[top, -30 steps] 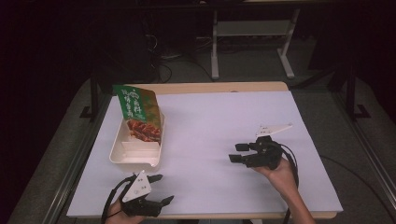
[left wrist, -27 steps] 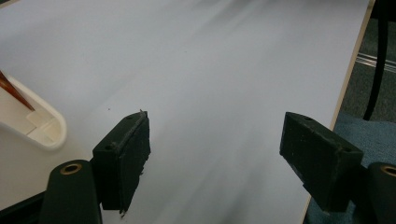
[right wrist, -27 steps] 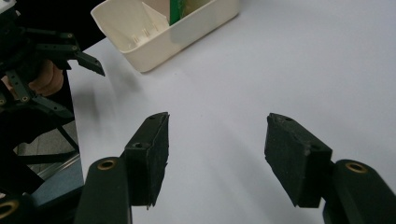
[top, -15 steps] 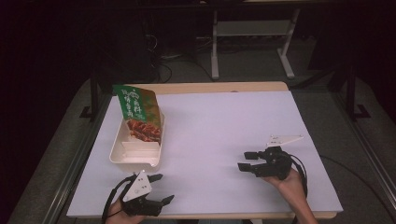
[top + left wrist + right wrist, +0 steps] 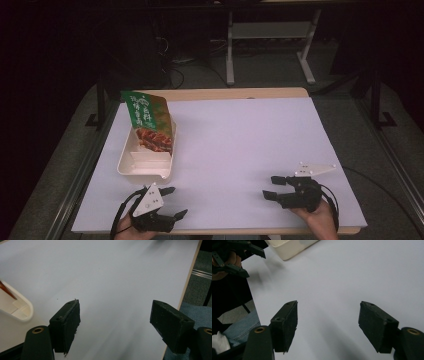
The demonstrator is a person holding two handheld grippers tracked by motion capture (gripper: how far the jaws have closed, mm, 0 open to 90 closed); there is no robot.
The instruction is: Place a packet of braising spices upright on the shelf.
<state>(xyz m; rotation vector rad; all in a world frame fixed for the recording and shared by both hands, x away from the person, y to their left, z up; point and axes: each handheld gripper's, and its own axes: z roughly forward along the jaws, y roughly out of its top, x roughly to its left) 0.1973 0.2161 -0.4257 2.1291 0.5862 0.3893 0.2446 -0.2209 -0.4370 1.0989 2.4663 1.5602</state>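
On the tabletop: a white sheet covers the tabletop (image 5: 240, 145), and a cream tray (image 5: 145, 167) sits toward its left side – the landmark for every place below.
Tray: an oblong, shallow container; in the left gripper view its rounded corner (image 5: 21, 312) shows at the left edge, and in the right gripper view one of its walls (image 5: 289, 247) shows at the top.
Packet: a green printed food packet (image 5: 149, 120) leans upright out of the far end of the tray, tilted, with a picture of reddish-brown food on its lower half.
Left tongs: the left tongs (image 5: 172, 202) rest just nearer than the near end of the tray, at the near edge of the sheet, held by the person's left hand (image 5: 127, 232); in the right gripper view they (image 5: 249, 261) show beside the tray.
Left tongs, state: the jaws stand wide apart, with bare white sheet between them – they (image 5: 115, 322) hold nothing.
Right tongs: the right tongs (image 5: 272, 187) lie well to the right of the tray, near the front edge, pointing back toward the tray side, gripped by the right hand (image 5: 315, 217).
Right tongs, state: spread wide as well, nothing between the jaws (image 5: 328, 323).
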